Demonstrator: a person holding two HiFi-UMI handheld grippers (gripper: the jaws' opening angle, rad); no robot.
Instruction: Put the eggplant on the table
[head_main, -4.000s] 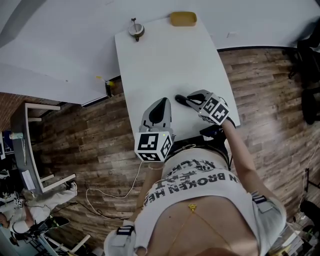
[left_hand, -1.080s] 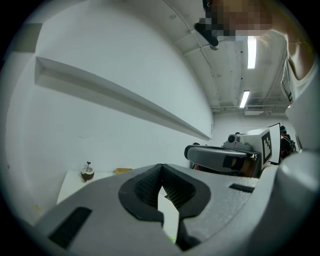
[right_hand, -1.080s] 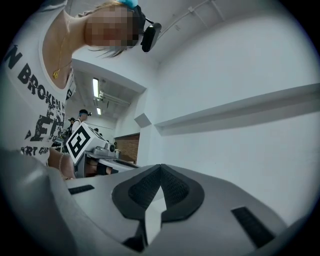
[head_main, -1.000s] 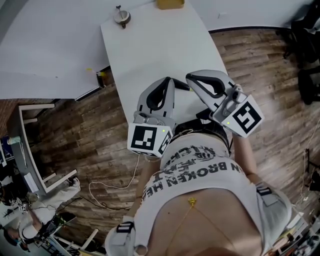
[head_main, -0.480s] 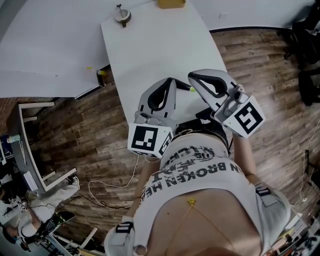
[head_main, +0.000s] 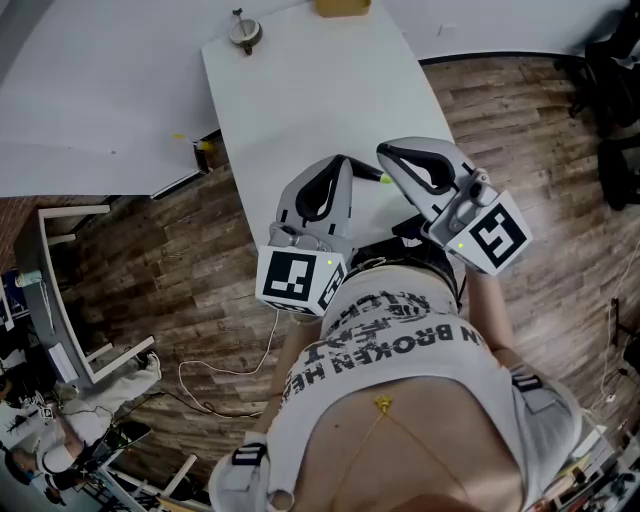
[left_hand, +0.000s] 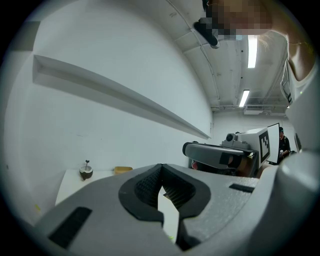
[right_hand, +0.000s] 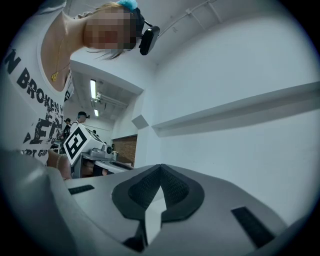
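The dark eggplant (head_main: 364, 171) lies on the white table (head_main: 300, 90) near its front edge. Only a sliver of it and its green stem (head_main: 383, 180) show between my two grippers. My left gripper (head_main: 337, 160) hovers above the table just left of the eggplant, its jaws shut and empty (left_hand: 161, 165). Just right of the eggplant my right gripper (head_main: 386, 152) is raised too, shut with nothing in it (right_hand: 160, 166). Neither gripper touches the eggplant.
A small round dark object with a stem (head_main: 244, 33) (left_hand: 86, 172) and a yellow item (head_main: 343, 7) (left_hand: 123, 170) sit at the table's far end. A white wall (head_main: 90, 90) runs along the left, and wood floor (head_main: 500, 130) surrounds the table.
Four seconds ago my right gripper was low at the eggplant; now both grippers are raised above it, nearer the body. Over the last second nothing has moved.
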